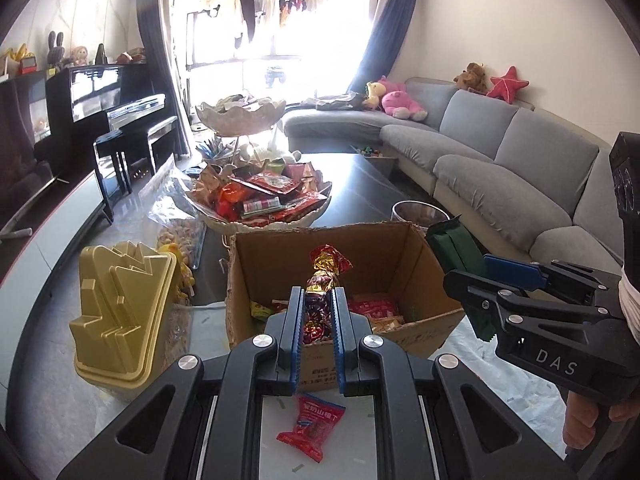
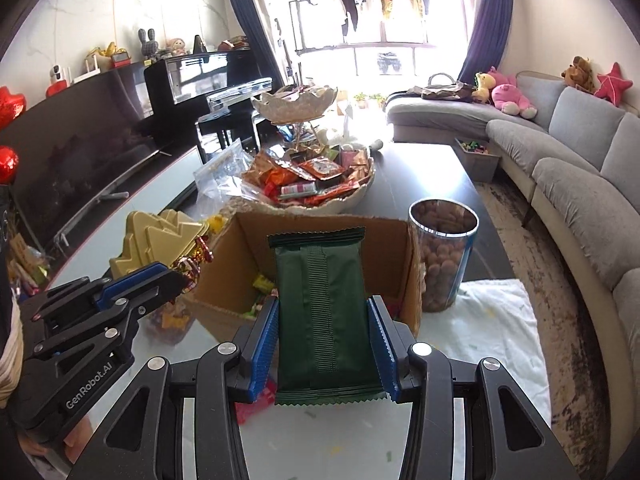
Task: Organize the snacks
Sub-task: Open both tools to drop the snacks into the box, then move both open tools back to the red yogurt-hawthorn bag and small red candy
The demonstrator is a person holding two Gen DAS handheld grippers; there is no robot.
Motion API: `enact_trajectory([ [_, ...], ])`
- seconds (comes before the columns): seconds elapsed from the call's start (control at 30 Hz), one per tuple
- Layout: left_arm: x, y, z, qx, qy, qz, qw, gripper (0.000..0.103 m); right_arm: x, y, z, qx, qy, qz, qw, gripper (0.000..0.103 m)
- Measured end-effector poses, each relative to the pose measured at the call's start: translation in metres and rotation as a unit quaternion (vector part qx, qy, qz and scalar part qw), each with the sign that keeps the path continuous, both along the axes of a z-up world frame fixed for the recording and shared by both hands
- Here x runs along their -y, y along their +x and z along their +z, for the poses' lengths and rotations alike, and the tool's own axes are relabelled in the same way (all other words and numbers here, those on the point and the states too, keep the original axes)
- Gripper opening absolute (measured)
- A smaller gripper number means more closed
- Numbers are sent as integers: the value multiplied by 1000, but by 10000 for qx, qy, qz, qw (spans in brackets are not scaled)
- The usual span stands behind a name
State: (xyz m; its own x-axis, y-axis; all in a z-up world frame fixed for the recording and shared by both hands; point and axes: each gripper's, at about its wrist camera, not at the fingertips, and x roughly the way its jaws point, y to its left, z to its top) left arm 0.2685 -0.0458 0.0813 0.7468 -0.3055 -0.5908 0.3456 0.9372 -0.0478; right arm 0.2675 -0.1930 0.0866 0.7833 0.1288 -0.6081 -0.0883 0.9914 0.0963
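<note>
– From the left gripper's camera, what do you make out?

– The left gripper (image 1: 316,308) is pinched tight on a foil-wrapped candy (image 1: 322,276), shiny gold and red, its twisted top poking up past the blue pads. It hangs over the near edge of the cardboard box (image 1: 400,248), which has only a thin layer of packets on its floor. A red sachet (image 1: 310,426) lies loose on the table below the jaws, outside the box. To the left stands a gold container (image 1: 120,312). The right gripper (image 1: 486,290) shows at the edge with a green corner sticking out of it.

– And from the other side?

– The right gripper (image 2: 326,344) is clamped on a dark green packet (image 2: 326,312), one pad against each long edge, held lengthways in front of the same cardboard box (image 2: 320,232). Just right of the box is a clear jar of nuts (image 2: 442,260). Beyond it the tiered bowl stand (image 2: 308,200) is heaped with wrappers on the lower dish, and the upper dish holds some too. The left gripper (image 2: 172,276) sits off to the left with foil glinting at its tip.

– So how far along?

– I'd say partway. Both hands carry a snack, and neither is set down. Most seem sorted into the dishes, though a few remain in the box, plus that stray sachet.
</note>
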Motion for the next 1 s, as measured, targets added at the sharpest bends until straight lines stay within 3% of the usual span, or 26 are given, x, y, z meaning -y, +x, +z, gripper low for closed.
enact_trajectory([
  [0.3, 10, 34, -8, -215, 134, -63, 9997, 16, 4, 36, -6, -222, -97, -69, 9997, 45],
  [0.33, 11, 38, -10, -219, 189, -51, 9996, 24, 4, 40, -8, -239, -106, -82, 9996, 45],
  [0.37, 12, 41, -10, -222, 223, -10, 9995, 40, 6, 44, -8, -229, -112, -100, 9996, 45],
  [0.4, 11, 43, -11, -205, 238, 69, 9995, 46, 7, 47, -9, -208, -117, -140, 9996, 47],
  [0.43, 10, 43, -11, -190, 237, 113, 9995, 50, 7, 49, -9, -225, -137, -183, 9995, 54],
  [0.53, 7, 39, -13, -212, 256, 138, 9994, 56, 13, 51, -12, -282, -121, -342, 9989, 58],
  [1.0, -1, -4, -12, -55, 507, 53, 9987, 64, -1, 16, -20, -290, -158, -304, 9990, 66],
])
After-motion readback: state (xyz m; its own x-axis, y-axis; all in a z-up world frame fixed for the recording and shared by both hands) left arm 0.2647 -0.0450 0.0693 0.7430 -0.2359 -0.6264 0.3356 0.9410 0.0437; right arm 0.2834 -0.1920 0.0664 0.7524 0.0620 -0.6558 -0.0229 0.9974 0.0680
